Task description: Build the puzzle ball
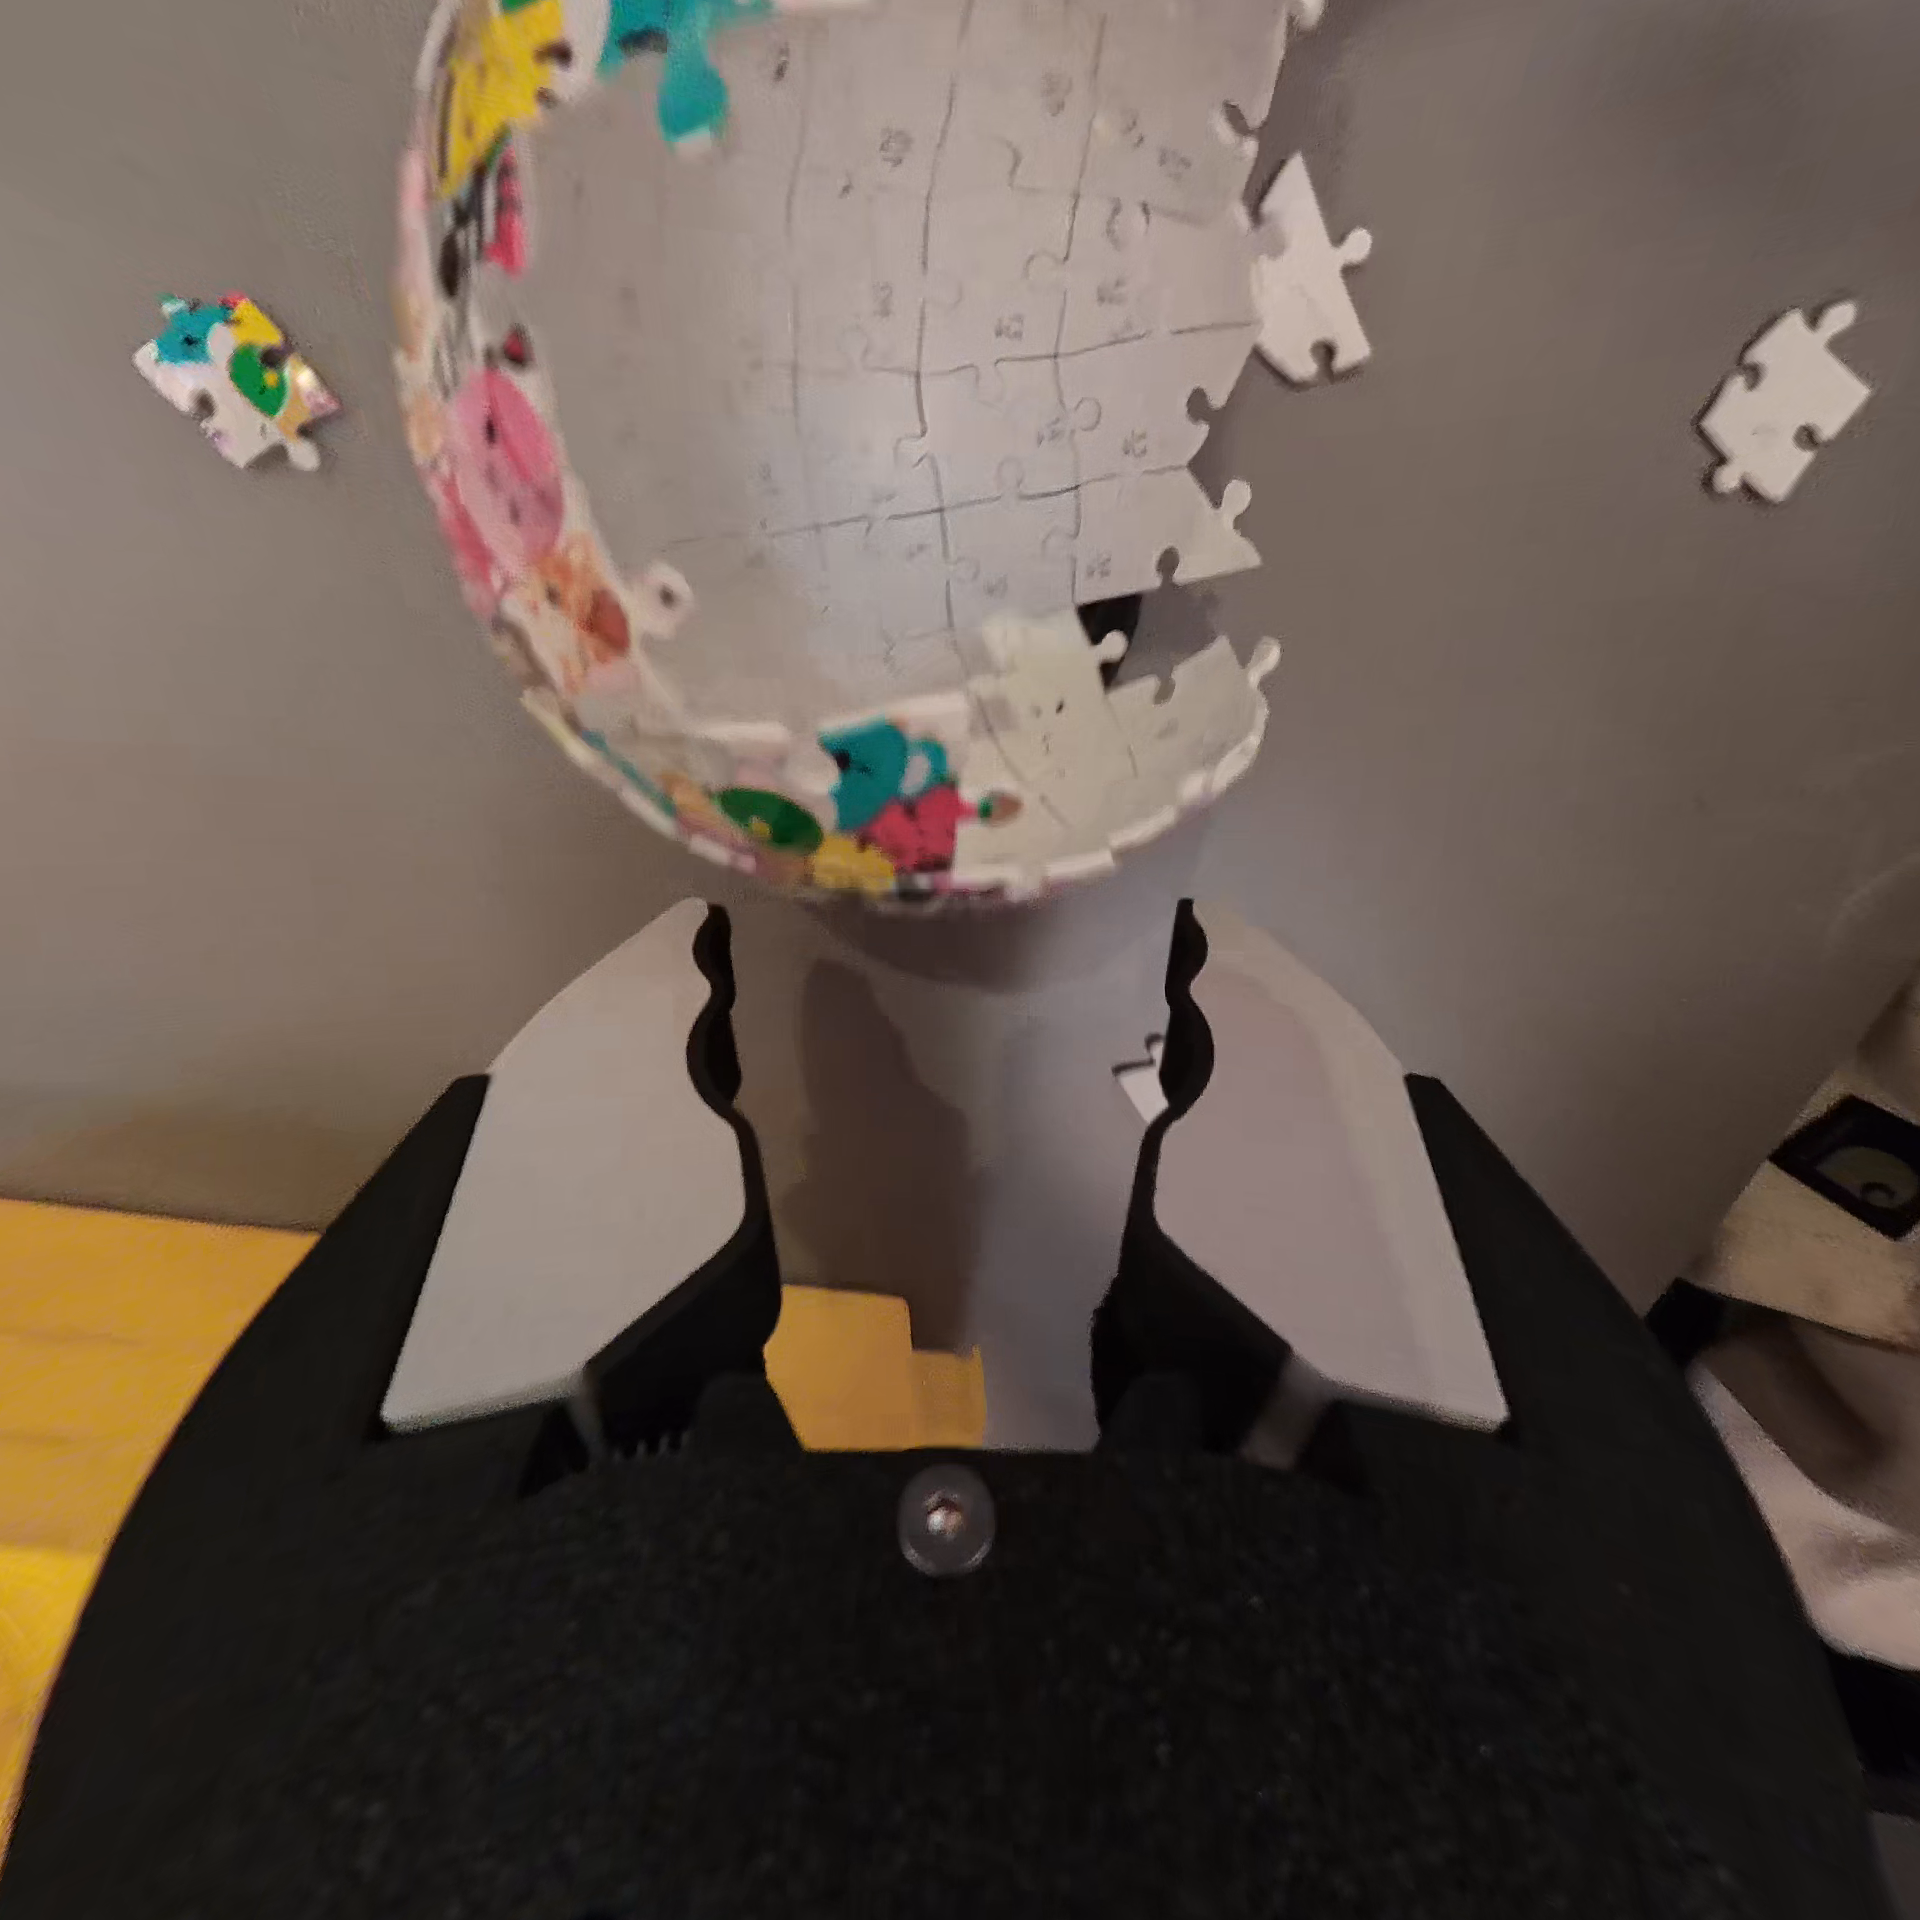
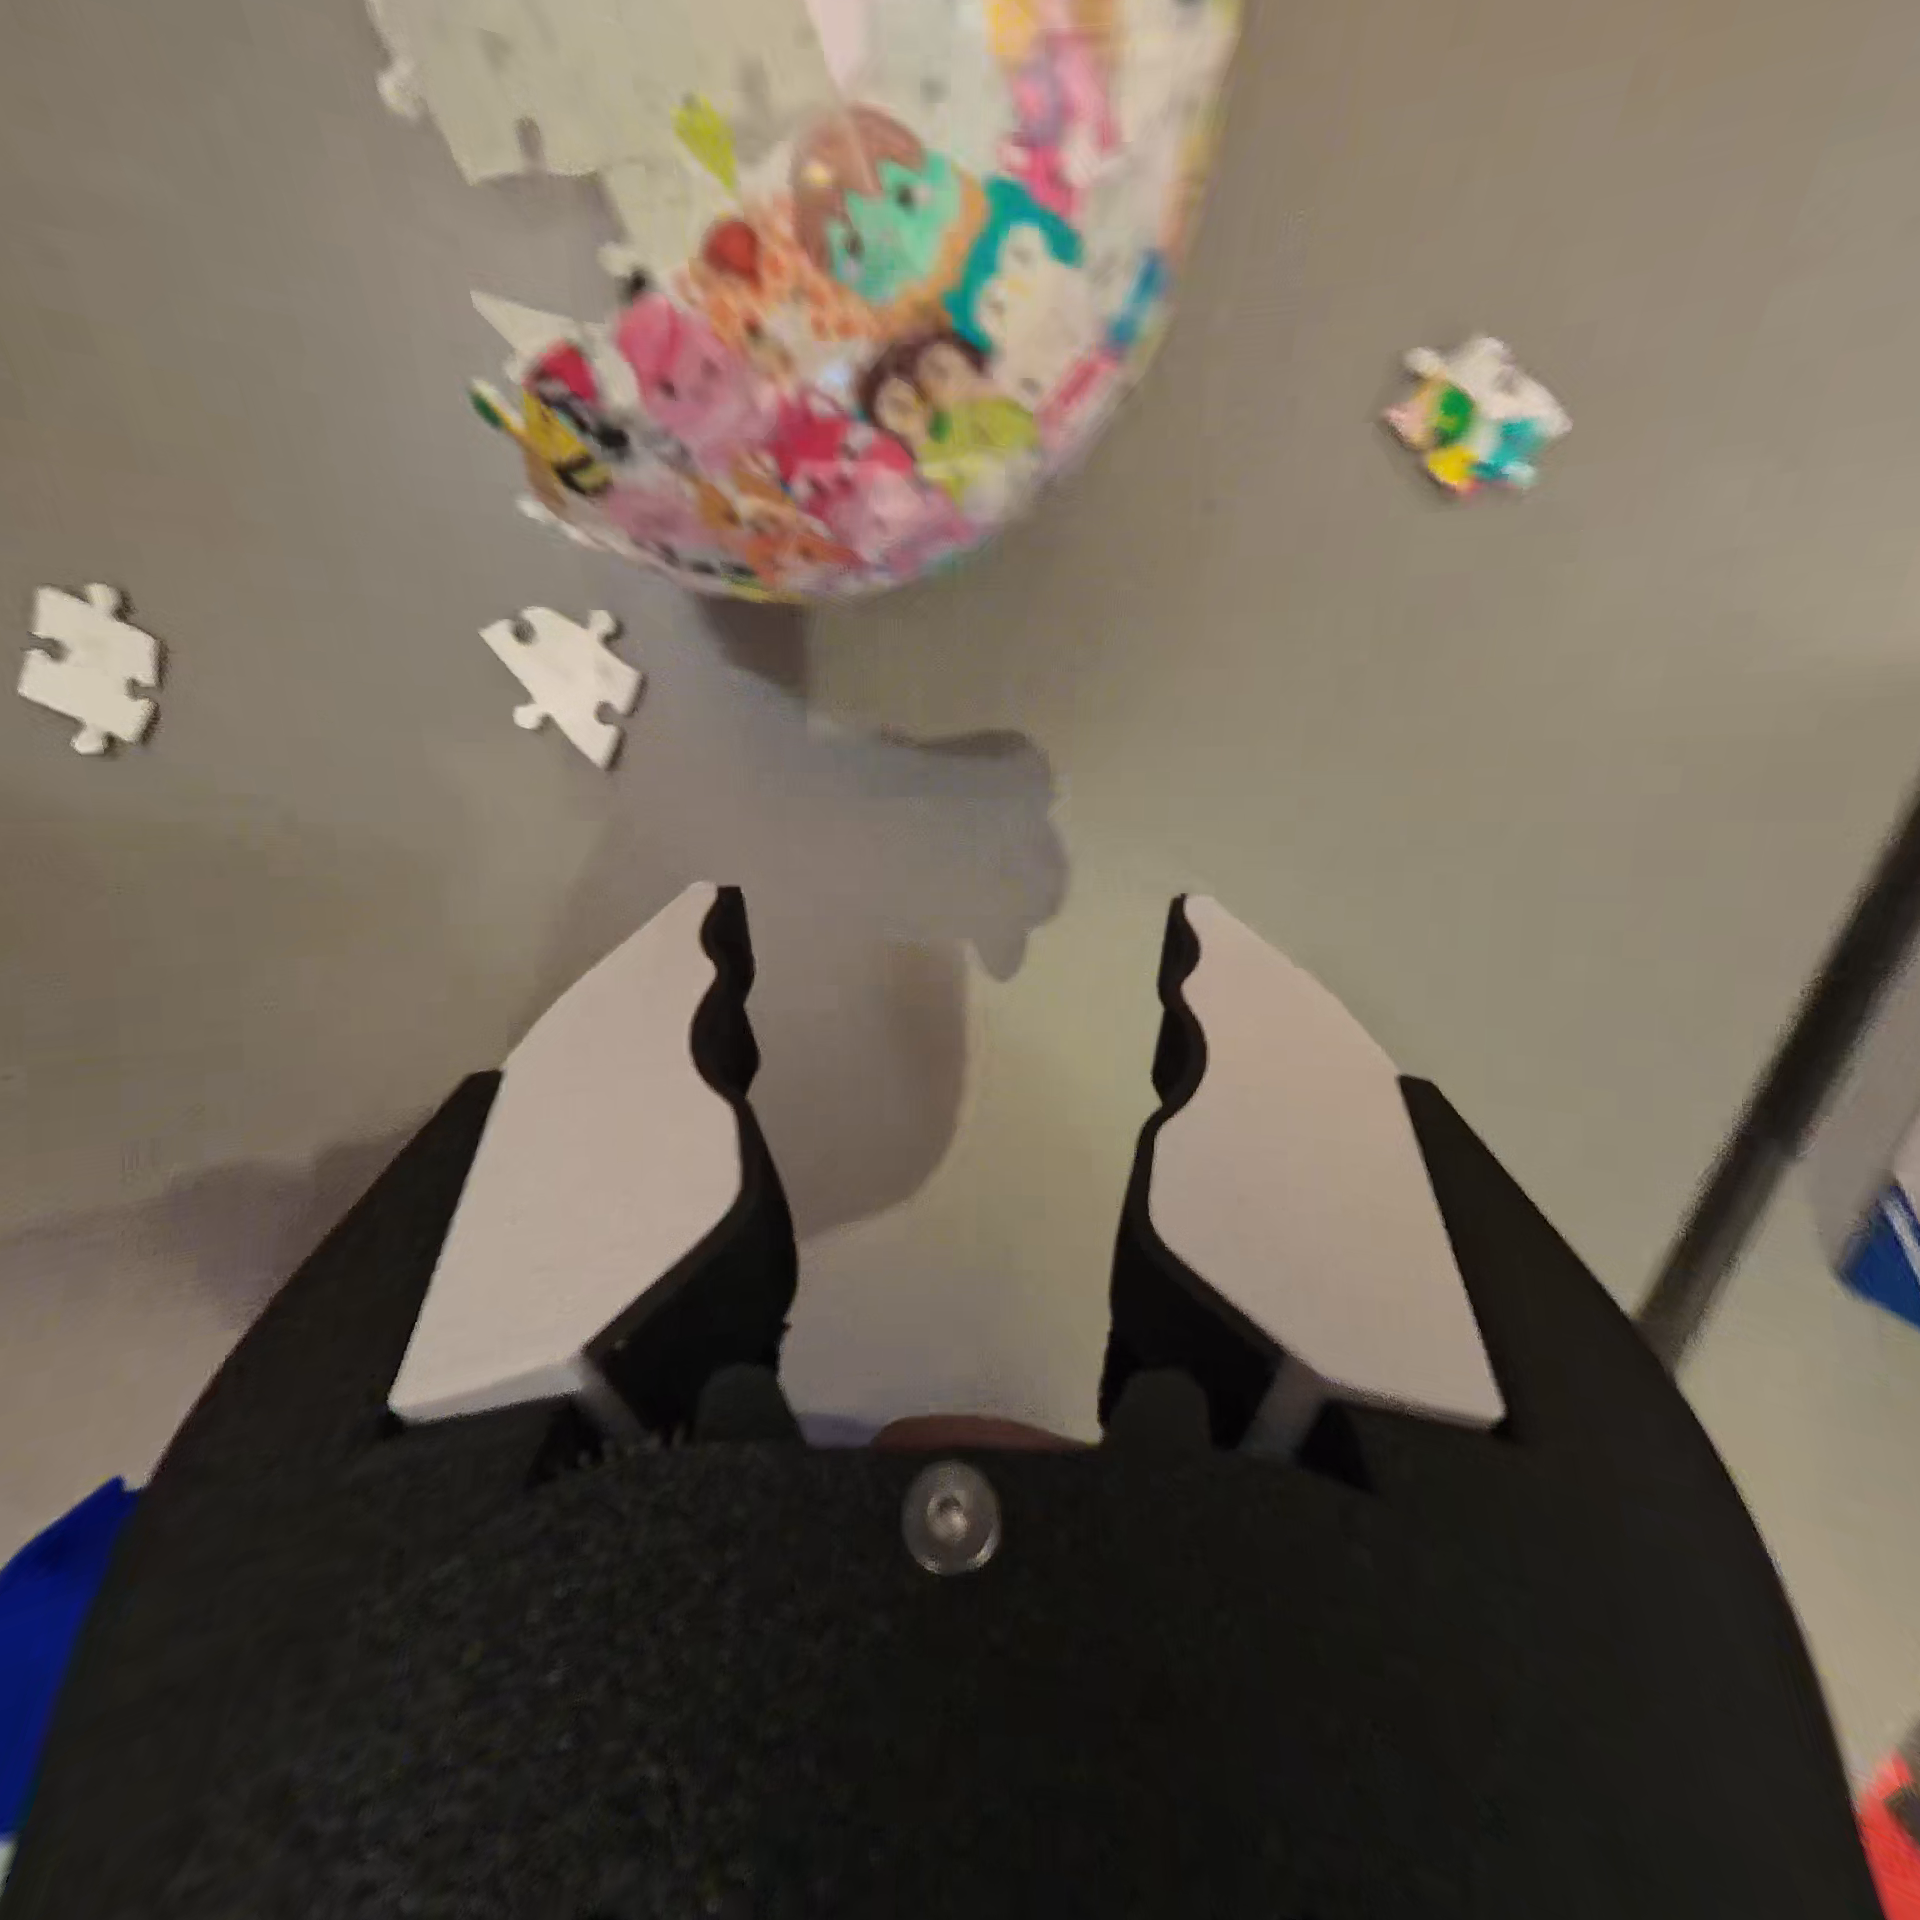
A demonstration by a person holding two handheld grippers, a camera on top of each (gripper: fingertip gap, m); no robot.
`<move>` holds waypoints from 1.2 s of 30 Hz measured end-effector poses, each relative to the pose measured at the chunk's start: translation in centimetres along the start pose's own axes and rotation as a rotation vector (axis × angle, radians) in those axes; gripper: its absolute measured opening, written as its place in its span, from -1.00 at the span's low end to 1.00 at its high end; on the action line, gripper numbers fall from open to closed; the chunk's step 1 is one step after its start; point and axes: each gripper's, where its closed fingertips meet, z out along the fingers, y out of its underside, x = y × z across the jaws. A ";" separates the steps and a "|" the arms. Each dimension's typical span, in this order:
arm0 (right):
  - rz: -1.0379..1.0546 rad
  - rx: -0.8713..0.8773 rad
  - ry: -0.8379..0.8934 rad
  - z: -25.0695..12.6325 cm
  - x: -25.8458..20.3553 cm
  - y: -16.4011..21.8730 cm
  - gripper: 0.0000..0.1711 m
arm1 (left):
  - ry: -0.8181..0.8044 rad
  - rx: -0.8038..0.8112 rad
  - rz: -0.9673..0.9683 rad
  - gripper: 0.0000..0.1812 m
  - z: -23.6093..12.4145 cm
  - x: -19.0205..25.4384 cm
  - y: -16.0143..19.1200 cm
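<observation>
Gaping empty, both grippers (image 1: 945,914) (image 2: 951,904) face the unfinished puzzle ball (image 1: 935,436) (image 2: 852,395), grey table (image 1: 1558,727) between

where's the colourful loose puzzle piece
In the left wrist view, the colourful piece lies on the grey table, left of the puzzle ball.

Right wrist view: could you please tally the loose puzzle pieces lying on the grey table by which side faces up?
Blank white side up pieces: 2
Printed colourful side up piece: 1
Total: 3
</observation>
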 end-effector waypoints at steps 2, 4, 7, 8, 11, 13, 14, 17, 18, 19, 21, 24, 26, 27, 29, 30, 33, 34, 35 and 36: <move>0.042 0.061 0.091 -2.4 1.0 0.0 -0.18 | -0.009 0.045 -0.026 -0.12 -1.6 -0.1 0.5; 0.061 0.166 0.204 -4.0 2.9 -1.4 -0.27 | -0.001 0.120 -0.062 -0.13 -3.1 0.1 0.4; 0.077 0.196 0.262 -2.4 6.3 -3.3 -0.28 | 0.037 0.235 -0.120 -0.18 -4.4 1.5 0.0; 0.108 0.183 0.279 -0.9 7.9 -3.7 -0.27 | 0.047 0.287 -0.142 -0.21 -4.8 2.3 -0.4; 0.215 0.168 0.172 5.3 10.2 -5.2 -0.25 | 0.034 0.463 -0.213 -0.25 -6.6 4.8 -0.9; 0.212 0.169 0.156 8.3 11.0 -5.9 -0.20 | 0.009 0.570 -0.268 -0.25 -7.6 6.4 -0.5; 0.198 0.185 0.199 9.0 11.7 -6.3 -0.22 | 0.009 0.621 -0.299 -0.26 -8.0 7.3 -0.1; 0.172 0.220 0.224 10.2 12.2 -7.3 -0.28 | 0.001 0.706 -0.369 -0.26 -8.2 9.6 1.5; 0.192 0.239 0.219 10.4 12.4 -7.6 -0.29 | -0.006 0.724 -0.388 -0.27 -8.0 10.1 2.1; 0.219 0.237 0.221 10.6 12.8 -7.6 -0.29 | 0.003 0.734 -0.403 -0.27 -7.7 10.7 2.5; 0.262 0.236 0.155 10.8 12.4 -7.7 -0.54 | 0.024 0.746 -0.437 -0.29 -7.1 11.5 3.5; 0.289 0.216 0.177 10.5 12.2 -6.9 -0.56 | 0.037 0.757 -0.467 -0.31 -6.6 12.1 5.0; 0.345 0.176 0.167 9.7 11.3 -5.7 -0.56 | 0.004 0.756 -0.480 -0.31 -6.6 12.0 6.1; 0.377 0.196 0.185 8.6 10.8 -5.3 -0.57 | -0.007 0.767 -0.483 -0.31 -6.8 12.0 6.6; 0.443 0.241 0.255 5.1 8.9 -4.6 -0.57 | -0.038 0.801 -0.490 -0.32 -7.5 12.0 7.5; 0.473 0.260 0.298 2.9 7.3 -4.2 -0.57 | -0.052 0.813 -0.489 -0.33 -7.7 12.1 8.1; 0.686 0.462 0.242 -2.2 -1.6 -4.3 -0.57 | -0.001 0.892 -0.517 -0.33 -8.3 13.3 9.3; 0.801 0.584 0.178 -2.9 -4.8 -5.0 -0.57 | 0.038 0.921 -0.530 -0.33 -8.3 13.9 9.6; 0.919 0.701 0.107 -2.9 -7.9 -5.7 -0.57 | 0.071 0.938 -0.538 -0.33 -8.2 14.3 9.8; 1.018 0.786 0.013 -2.2 -10.8 -6.3 -0.57 | 0.094 0.947 -0.542 -0.33 -8.1 14.8 9.9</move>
